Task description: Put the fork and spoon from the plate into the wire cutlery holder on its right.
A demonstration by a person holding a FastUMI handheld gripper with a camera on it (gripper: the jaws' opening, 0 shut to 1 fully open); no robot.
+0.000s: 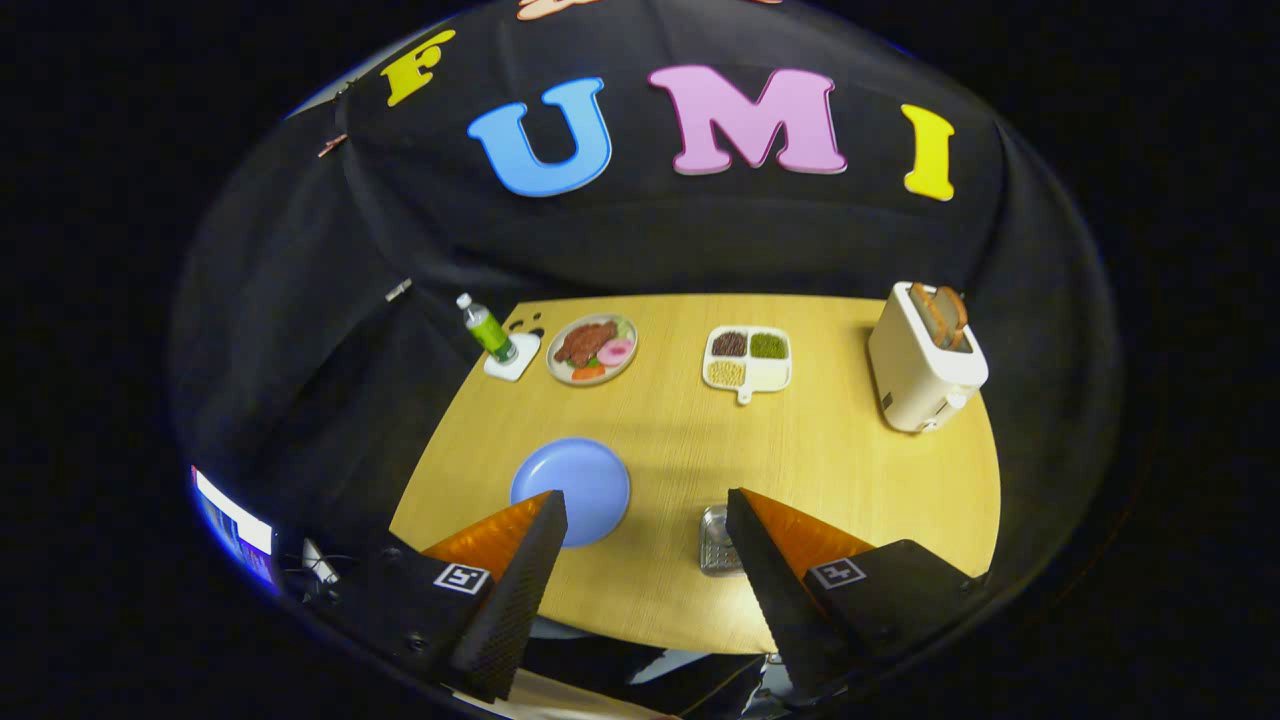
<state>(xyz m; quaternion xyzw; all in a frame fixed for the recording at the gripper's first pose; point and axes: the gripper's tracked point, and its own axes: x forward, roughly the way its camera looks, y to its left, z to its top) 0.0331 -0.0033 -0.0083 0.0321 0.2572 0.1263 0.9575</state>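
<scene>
The wooden tabletop (680, 450) is stretching out beyond the hand-held gripper (645, 515), which is hovering above its near edge with its fingers standing wide apart and gripping nothing. A toaster (925, 360) holding bread is sitting far ahead to the right, and a blue plate (580, 478) is lying just ahead of the left finger, partly hidden by it. A plate of food (592, 348) and a divided dish (748, 360) are resting well beyond the fingers, the metal cutlery holder (714, 540) is sitting just beside the right finger, and a green bottle (487, 328) is standing far ahead to the left.
</scene>
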